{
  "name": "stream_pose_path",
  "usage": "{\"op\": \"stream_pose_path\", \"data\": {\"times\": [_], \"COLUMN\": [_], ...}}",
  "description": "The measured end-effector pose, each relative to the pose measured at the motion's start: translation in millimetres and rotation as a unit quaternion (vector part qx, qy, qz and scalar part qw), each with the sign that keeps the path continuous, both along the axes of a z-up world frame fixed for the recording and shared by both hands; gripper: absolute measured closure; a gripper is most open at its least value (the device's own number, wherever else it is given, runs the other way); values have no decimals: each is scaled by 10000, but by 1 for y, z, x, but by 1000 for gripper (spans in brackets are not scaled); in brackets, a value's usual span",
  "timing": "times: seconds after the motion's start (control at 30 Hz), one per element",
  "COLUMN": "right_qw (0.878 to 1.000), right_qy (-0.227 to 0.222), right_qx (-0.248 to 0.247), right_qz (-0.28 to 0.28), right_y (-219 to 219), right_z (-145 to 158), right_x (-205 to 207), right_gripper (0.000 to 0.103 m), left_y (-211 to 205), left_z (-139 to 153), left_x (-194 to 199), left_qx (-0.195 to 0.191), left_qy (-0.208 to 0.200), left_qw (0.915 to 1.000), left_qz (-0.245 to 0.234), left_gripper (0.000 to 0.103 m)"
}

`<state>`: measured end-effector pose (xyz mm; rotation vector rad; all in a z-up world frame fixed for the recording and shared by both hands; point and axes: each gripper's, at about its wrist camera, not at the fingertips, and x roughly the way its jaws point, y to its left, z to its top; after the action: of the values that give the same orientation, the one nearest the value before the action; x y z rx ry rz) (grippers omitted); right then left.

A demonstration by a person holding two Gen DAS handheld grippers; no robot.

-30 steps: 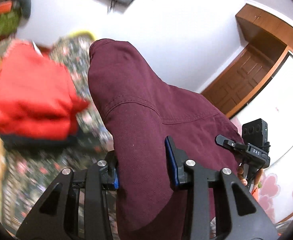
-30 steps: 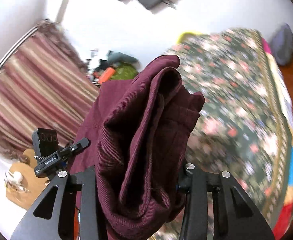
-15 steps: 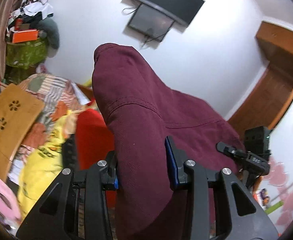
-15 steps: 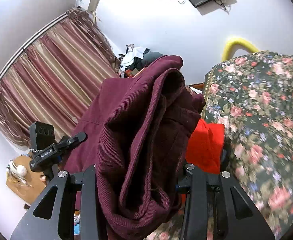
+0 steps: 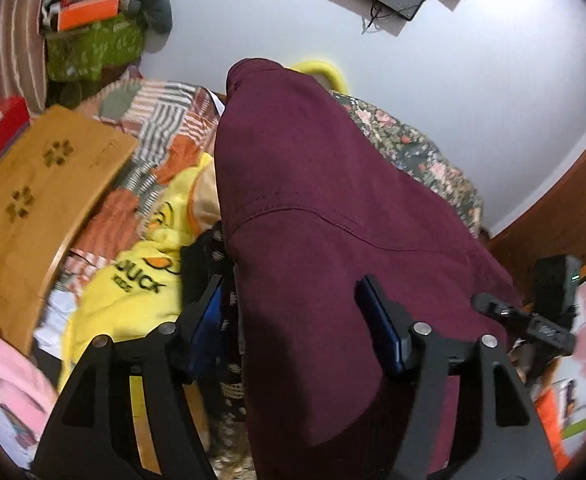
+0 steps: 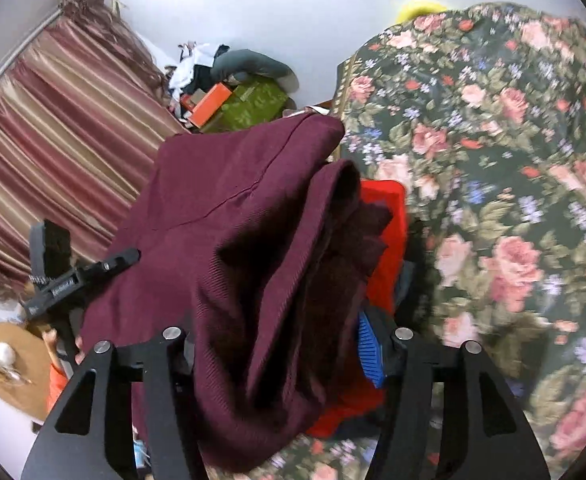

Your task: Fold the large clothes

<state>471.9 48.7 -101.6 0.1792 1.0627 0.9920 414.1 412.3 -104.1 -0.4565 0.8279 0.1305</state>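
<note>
Maroon garment [image 5: 333, 240], folded, sits between both pairs of jaws, above the red clothes [image 6: 389, 216] on the floral bed [image 6: 513, 160]. We let left gripper [image 5: 293, 320] and right gripper [image 6: 277, 344] open fully and evenly, then withdraw straight.

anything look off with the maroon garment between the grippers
The maroon garment is bunched in thick uneven folds, not flat. Jaws of the left gripper and right gripper are opening around it.
</note>
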Motion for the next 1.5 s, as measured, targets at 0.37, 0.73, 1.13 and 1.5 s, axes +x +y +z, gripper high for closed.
{"op": "stream_pose_path", "data": {"times": [0.37, 0.73, 1.13, 1.5], "right_qw": [9834, 9401, 9000, 8935], "right_qy": [-1705, -3238, -4149, -4231], "right_qx": [-398, 879, 1115, 868], "right_qz": [-474, -601, -742, -1225], "right_y": [-58, -109, -132, -137], "right_z": [95, 200, 206, 193], "right_x": [-84, -218, -323, -341], "right_gripper": [49, 49, 42, 4], "left_y": [-73, -194, -306, -319], "left_z": [86, 191, 200, 167], "left_x": [-72, -224, -350, -381], "left_qx": [1665, 2579, 3296, 3008], "left_qy": [-425, -2063, -3301, -3246], "left_qw": [9827, 9409, 8795, 8880], "left_qz": [688, 756, 944, 1252], "left_gripper": [37, 37, 20, 3]}}
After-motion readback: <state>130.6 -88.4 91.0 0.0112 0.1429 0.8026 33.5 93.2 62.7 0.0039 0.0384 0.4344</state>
